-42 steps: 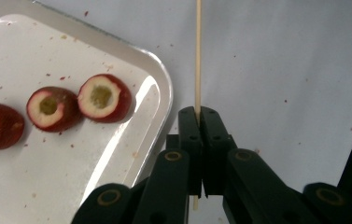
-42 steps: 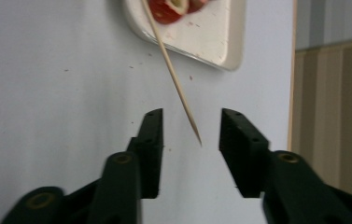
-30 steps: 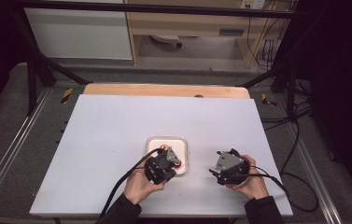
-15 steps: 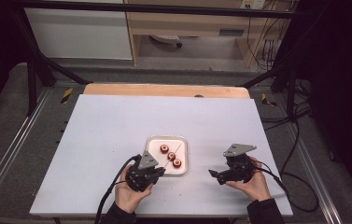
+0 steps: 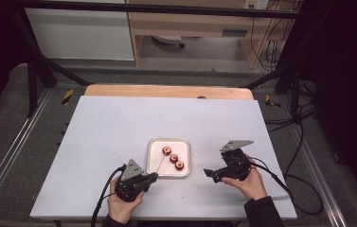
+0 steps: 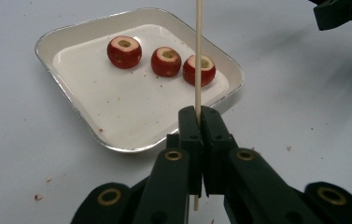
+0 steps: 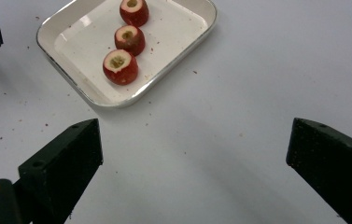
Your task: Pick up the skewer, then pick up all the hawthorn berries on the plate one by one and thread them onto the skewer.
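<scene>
A pale tabletop (image 5: 119,142) sits in a dim room. The left gripper (image 6: 197,114) has its jaws clenched on a thin wooden skewer (image 6: 198,56) leaning over the tray (image 6: 89,126) of three red fruits (image 6: 165,61). The right gripper (image 7: 192,154), its jaws having just been opening, stands released and empty beside the tray.

— Seen from above: a white table (image 5: 119,127), pale wooden strip along the far edge.

— Directly on it?

— One white tray (image 5: 152,166) with a silvery rim, toward the near side, roughly at the middle.

— Anything else on the surface?

— Small reddish crumbs (image 6: 38,197) scattered beside the tray, plain in the left gripper view; more specks around the tray's corner in the right gripper view.

— Tray flat or tilted?

— Flat on the tabletop, square to it.
</scene>
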